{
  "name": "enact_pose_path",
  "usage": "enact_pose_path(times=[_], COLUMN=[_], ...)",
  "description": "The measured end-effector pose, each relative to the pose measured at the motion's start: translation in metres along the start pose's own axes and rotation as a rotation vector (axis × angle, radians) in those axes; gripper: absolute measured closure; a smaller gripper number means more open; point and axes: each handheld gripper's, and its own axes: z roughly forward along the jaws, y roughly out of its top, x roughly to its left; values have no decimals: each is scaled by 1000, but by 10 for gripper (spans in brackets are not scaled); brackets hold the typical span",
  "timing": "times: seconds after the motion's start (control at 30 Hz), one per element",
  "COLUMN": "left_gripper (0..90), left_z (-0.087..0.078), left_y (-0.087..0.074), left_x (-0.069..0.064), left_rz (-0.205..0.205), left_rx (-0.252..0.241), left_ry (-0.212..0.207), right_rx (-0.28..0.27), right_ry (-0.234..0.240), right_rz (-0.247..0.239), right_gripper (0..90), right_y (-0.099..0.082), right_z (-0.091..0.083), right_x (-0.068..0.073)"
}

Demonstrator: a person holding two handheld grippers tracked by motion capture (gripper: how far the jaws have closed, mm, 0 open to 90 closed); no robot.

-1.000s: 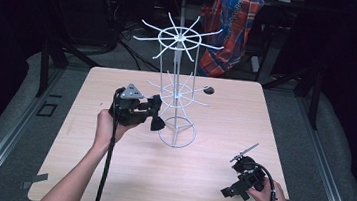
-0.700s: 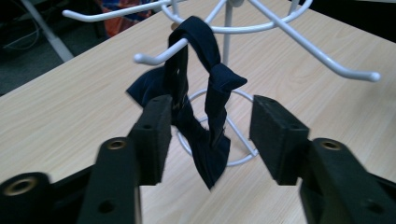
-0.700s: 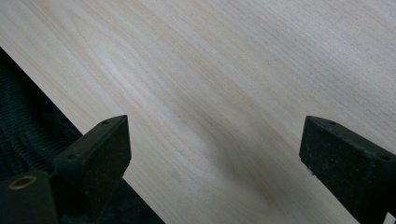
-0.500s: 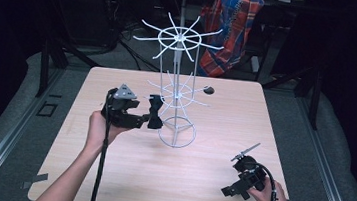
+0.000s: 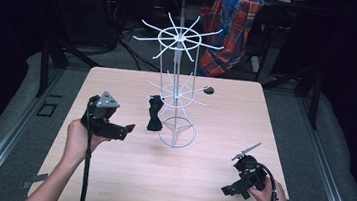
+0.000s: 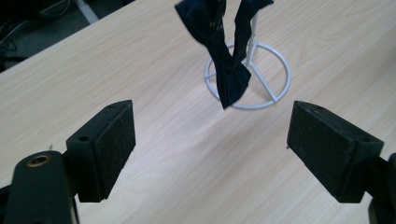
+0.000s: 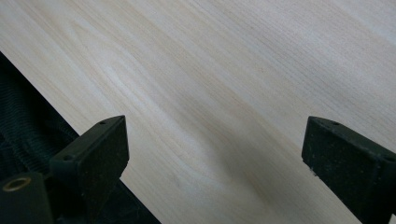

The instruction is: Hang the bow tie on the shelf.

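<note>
A dark bow tie (image 5: 155,114) hangs from a lower spoke of the white wire rack (image 5: 177,96) in the middle of the table. My left gripper (image 5: 127,129) is a short way to its left, pointing at it. Its jaws have just been opening and hold nothing. In the left gripper view the bow tie (image 6: 226,58) dangles ahead of the left gripper (image 6: 211,149), in front of the rack's base ring (image 6: 281,74). My right gripper (image 5: 229,190) rests low near the front right corner, open. In the right gripper view the right gripper (image 7: 215,163) has bare wood between its jaws.
The light wooden table (image 5: 223,130) has a small dark object (image 5: 208,90) behind the rack. A plaid cloth (image 5: 234,26) hangs beyond the far edge. The rack's upper spokes (image 5: 179,37) spread wide above the lower ring. Dark floor and cables surround the table.
The left gripper has opened, let go of the bow tie and drawn back to the left. The bow tie now hangs from the rack. The right gripper has not moved.
</note>
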Motion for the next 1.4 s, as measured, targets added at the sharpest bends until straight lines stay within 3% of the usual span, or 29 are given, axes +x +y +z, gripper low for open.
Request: enact_pose_path(times=[0.5,0.87,1.07,1.17,1.33,1.4], left_gripper=[108,51,27,13,4,4], left_z=[-14,-6,-1,3,4,4], left_y=[-46,-80,-101,-109,-118,-120], left_x=[13,15,20,24,30,33], left_rz=[-74,-117,-159,-174,-214,-222], left_rx=[88,185,211,224,218,224], left_ry=[69,75,91,88,84,74], right_rx=[-3,3,11,37,1,16], right_ry=[-1,0,-1,-12,-2,-1], right_rz=[2,-3,-3,-34,-7,-19], right_gripper=[71,72,73,73,73,73], right_y=[0,1,1,2,2,2], right_z=[1,3,3,2,4,4], right_x=[1,2,2,2,4,3])
